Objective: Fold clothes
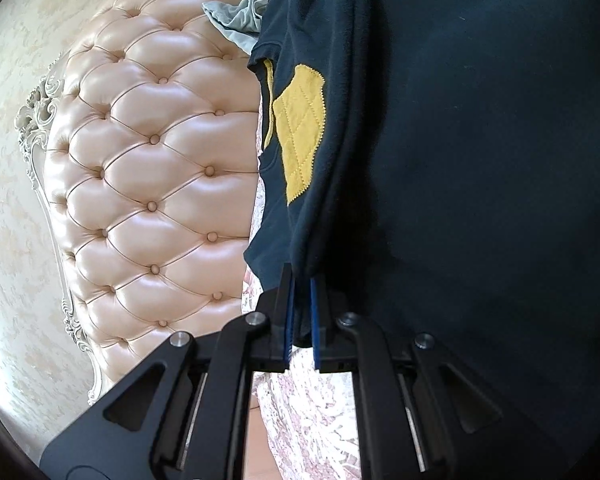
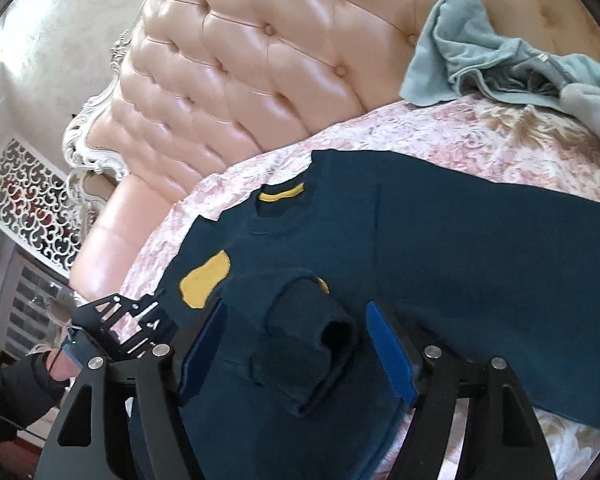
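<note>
A: Navy fleece, that's the sweater point(image 2: 460, 240), spread on the floral bedspread point(image 2: 480, 140) through the centre and right of the right wrist view, yellow patch point(image 2: 206, 282) at lower left of it

B: And the left gripper point(image 1: 302, 312)?

A: Clamped on a fold of the sweater's edge at lower centre of the left wrist view; the blue pads point(image 1: 289, 320) pinch the cloth between them, and the dark fabric fills the whole right side of that frame

B: The right gripper point(image 2: 296, 344)?

A: Jaws stand partly apart at the bottom of its own view, with a bunched cuff point(image 2: 320, 344) lying between the pads; neither pad seems to press on it

B: Anything else around?

A: Tufted pink headboard point(image 2: 260, 60) at upper left, a crumpled grey-green garment point(image 2: 480, 64) at upper right, a dark sleeve point(image 2: 12, 396) at the lower left edge
</note>
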Tool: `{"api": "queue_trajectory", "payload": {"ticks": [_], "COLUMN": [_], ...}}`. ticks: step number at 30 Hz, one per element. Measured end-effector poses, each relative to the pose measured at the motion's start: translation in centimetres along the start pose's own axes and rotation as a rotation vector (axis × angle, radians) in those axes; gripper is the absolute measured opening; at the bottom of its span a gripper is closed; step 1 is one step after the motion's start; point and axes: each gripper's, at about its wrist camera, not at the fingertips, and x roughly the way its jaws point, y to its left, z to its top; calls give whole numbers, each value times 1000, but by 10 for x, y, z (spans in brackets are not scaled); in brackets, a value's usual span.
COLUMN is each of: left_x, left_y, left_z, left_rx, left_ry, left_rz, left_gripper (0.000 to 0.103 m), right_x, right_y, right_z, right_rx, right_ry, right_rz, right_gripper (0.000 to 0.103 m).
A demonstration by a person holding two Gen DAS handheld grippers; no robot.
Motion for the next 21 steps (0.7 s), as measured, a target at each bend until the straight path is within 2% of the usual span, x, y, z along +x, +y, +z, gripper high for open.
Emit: {"api": "queue_trajectory", "payload": {"ticks": [1, 2, 5, 10, 14, 15, 17, 19, 21], "left_x": [1, 2, -6, -6, 1, 3, 1, -11, -31], "left_y": [0, 1, -3, -3, -12, -15, -18, -7, 16], "left_z": [1, 1, -5, -7, -4, -3, -4, -7, -7], "left_rx": [-2, -4, -21, 9, 49, 60, 74, 18, -105], "left_ry": [0, 1, 6, -13, -10, -4, -13, -13, -12], "left_rz": [0, 1, 5, -2, -36, -46, -28, -28, -21], "left_gripper": [9, 9, 9, 9, 12, 15, 28, 50, 51], "right_x": [7, 9, -2, -15, 1, 8, 13, 13, 13], "right_y": [-3, -2, 8, 2, -12, -11, -9, -12, -13], "right_z": [-1, -2, -3, -9, -14, -15, -15, -16, -16], "right_rx": [7, 3, -38, 42, 68, 59, 50, 61, 65], "right_ry": [31, 43, 29, 29, 77, 88, 95, 93, 93], "right_rz": [-17, -22, 19, 70, 8, -17, -33, -27, -24], "right_gripper": [30, 5, 5, 5, 5, 5, 5, 5, 5]}}
